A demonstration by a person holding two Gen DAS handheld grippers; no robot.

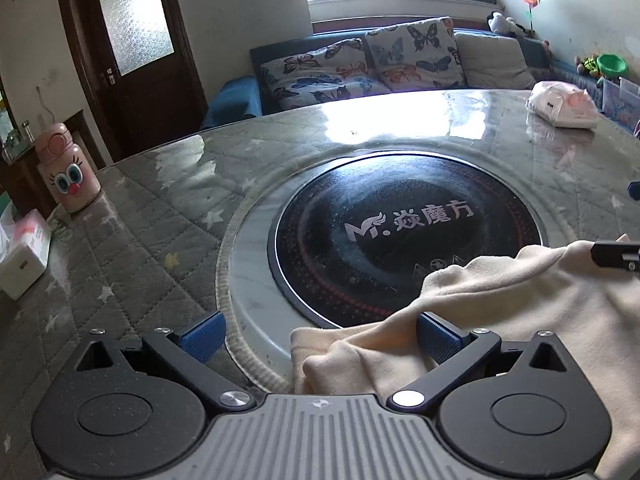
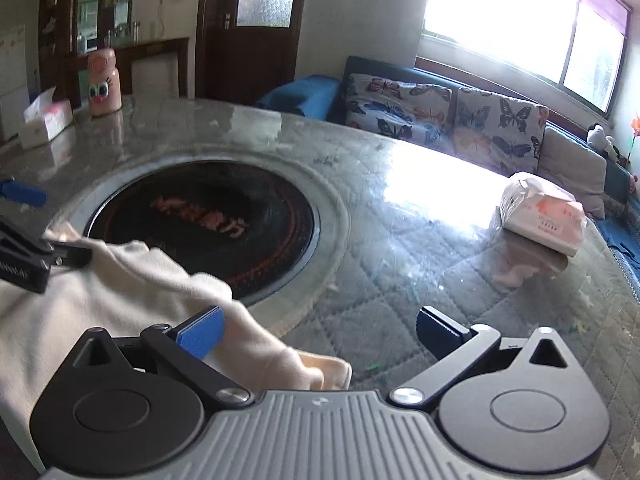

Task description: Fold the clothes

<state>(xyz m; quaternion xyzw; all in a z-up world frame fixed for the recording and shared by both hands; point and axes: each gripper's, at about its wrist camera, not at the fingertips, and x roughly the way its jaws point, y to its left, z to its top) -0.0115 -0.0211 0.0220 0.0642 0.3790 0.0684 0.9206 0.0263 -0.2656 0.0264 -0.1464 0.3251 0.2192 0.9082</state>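
Cloth (image 1: pixel 500 320) lies cream and bunched at the near edge of the table (image 1: pixel 160 208), partly over the black hob (image 1: pixel 400 232), so I keep my left gripper (image 1: pixel 320 336) and right gripper (image 2: pixel 320 332) spread apart over its two ends, gripping nothing yet

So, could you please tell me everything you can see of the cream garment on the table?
The cream garment is a soft, fleece-like cloth, plain, with no print in view. It lies rumpled on the quilted table cover, its far edge overlapping the round black cooktop. A folded corner lies between the open jaws of the left gripper, and another between those of the right gripper; neither grips it. Its type cannot be told.
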